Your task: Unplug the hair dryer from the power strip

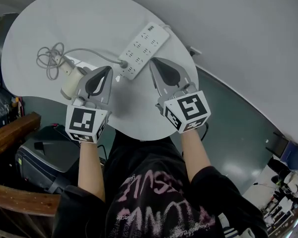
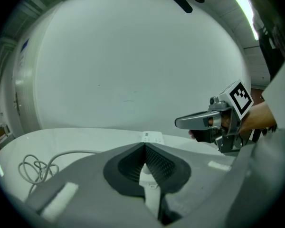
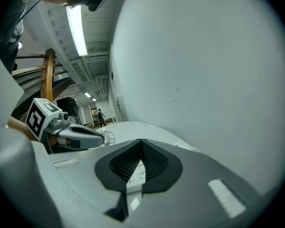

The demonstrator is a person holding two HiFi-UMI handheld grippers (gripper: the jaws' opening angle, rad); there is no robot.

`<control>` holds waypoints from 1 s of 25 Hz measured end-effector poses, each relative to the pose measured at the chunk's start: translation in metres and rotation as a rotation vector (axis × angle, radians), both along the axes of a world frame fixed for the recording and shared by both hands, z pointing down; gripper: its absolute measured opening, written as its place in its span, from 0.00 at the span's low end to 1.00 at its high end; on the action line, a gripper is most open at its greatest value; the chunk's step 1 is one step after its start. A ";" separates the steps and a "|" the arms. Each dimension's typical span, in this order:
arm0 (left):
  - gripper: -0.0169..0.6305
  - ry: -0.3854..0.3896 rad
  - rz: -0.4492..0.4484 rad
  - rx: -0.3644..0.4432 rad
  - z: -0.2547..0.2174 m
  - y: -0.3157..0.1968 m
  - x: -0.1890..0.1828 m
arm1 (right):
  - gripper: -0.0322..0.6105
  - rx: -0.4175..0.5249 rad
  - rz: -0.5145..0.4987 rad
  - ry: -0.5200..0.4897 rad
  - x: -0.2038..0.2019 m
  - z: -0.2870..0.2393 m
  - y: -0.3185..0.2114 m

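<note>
your left gripper (image 2: pixel 145 146) has its fingers (image 2: pixel 168 163) clenched tip to tip on nothing, their dark ribbed inner faces leaving a teardrop hollow behind the tips. your right gripper (image 3: pixel 141 141) is clenched the same way, fingers (image 3: pixel 157 163) empty.

just ahead of both tips lies the power strip (image 1: pixel 144 46), a flat white plastic bar with rows of sockets. its long axis runs diagonally from its near end, between your two grippers, up and away to the right. a grey plug (image 1: pixel 123 63) sits in that near end, just beside your left tips; whether they touch it you can't tell.

from the plug, a grey cord (image 1: pixel 49 58) runs left into a loose coil. the hair dryer (image 1: pixel 69 83), cream and rounded, lies left of your left gripper with its broader end toward you. everything rests on a smooth white rounded counter (image 1: pixel 49 19).
</note>
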State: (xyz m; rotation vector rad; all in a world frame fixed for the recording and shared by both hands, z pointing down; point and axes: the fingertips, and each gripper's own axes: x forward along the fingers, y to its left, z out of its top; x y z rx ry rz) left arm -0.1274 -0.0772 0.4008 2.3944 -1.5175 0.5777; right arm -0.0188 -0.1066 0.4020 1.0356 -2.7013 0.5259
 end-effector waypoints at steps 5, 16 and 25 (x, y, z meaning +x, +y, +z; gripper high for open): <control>0.03 0.005 0.007 -0.014 0.011 0.000 0.000 | 0.06 -0.009 -0.004 0.001 -0.005 0.008 -0.001; 0.14 0.010 0.012 -0.093 0.032 0.003 0.003 | 0.06 -0.026 -0.007 0.002 -0.006 0.011 -0.004; 0.26 0.026 0.034 -0.150 0.052 -0.001 0.012 | 0.06 -0.035 -0.015 0.020 -0.005 0.018 -0.005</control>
